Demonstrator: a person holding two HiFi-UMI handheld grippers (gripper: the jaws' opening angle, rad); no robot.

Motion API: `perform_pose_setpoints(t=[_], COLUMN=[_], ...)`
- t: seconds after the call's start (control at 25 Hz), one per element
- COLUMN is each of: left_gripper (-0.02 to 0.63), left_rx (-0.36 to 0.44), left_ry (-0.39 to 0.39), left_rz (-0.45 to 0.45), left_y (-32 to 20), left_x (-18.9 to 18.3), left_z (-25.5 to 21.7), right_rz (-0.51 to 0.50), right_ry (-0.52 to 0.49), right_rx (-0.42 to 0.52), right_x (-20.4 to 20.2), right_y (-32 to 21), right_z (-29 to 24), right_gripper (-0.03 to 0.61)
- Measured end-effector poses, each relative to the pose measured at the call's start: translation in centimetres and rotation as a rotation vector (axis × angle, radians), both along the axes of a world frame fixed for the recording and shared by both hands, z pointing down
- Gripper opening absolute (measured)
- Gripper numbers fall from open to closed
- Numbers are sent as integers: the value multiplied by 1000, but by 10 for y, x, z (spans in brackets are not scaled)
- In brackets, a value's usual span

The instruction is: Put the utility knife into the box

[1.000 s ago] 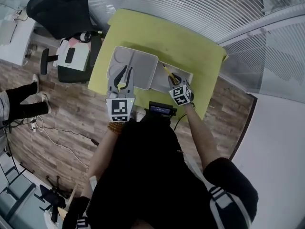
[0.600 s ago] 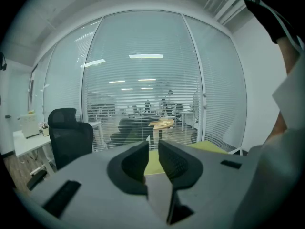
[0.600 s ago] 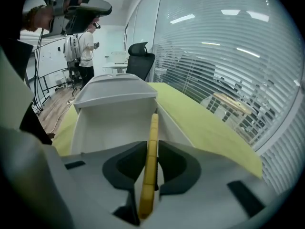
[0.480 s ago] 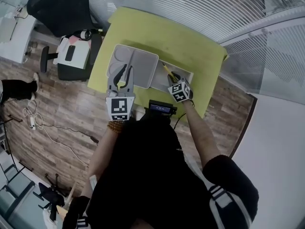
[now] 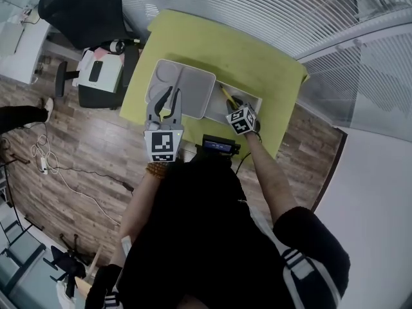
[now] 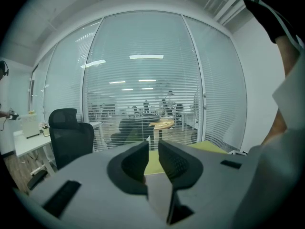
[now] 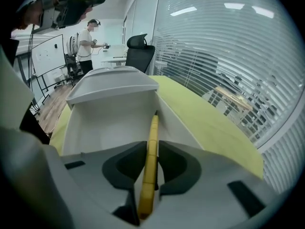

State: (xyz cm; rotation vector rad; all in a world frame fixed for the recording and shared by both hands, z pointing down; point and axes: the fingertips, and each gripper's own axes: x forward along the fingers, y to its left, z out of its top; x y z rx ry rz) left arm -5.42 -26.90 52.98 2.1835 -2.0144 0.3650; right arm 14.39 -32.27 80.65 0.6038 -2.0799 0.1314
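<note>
A yellow utility knife (image 5: 226,96) (image 7: 151,147) is clamped between the jaws of my right gripper (image 5: 230,103) (image 7: 152,163). Its tip points down into the open white box (image 5: 248,100) (image 7: 109,123) on the yellow-green table (image 5: 257,63). The box's lid (image 5: 187,89) lies folded open to the left. My left gripper (image 5: 168,103) (image 6: 151,159) hovers over the lid's near edge. Its jaws are nearly together with only a thin slit between them, and they hold nothing.
A black device (image 5: 219,147) sits at the table's near edge. Left of the table stand a white side unit (image 5: 100,76) and a black office chair (image 5: 80,11). Window blinds run behind the table. A person (image 7: 86,42) stands in the far room.
My right gripper has shifted slightly left with the knife, staying over the box. The left gripper has not moved. A person's legs at the far left have moved out of view.
</note>
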Motion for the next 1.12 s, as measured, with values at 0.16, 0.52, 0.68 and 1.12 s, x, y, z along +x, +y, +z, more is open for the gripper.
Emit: perform_pose_setpoints(t=[0.16, 0.52, 0.68, 1.12], left_gripper=[71, 71, 71, 71], left_rx=[7, 32, 43, 86], left_ry=[2, 12, 23, 33], left_rz=[-4, -11, -8, 38], left_y=[2, 11, 12, 9], left_x=[-3, -3, -3, 11], left_z=[-3, -8, -10, -23], right_rz=[3, 54, 67, 139], right_ry=[25, 2, -7, -57], right_rx=[-14, -21, -12, 30], right_x=[0, 8, 11, 29], right_y=[0, 0, 0, 4], right_z=[4, -2, -9, -36], right_gripper=[81, 89, 98, 98])
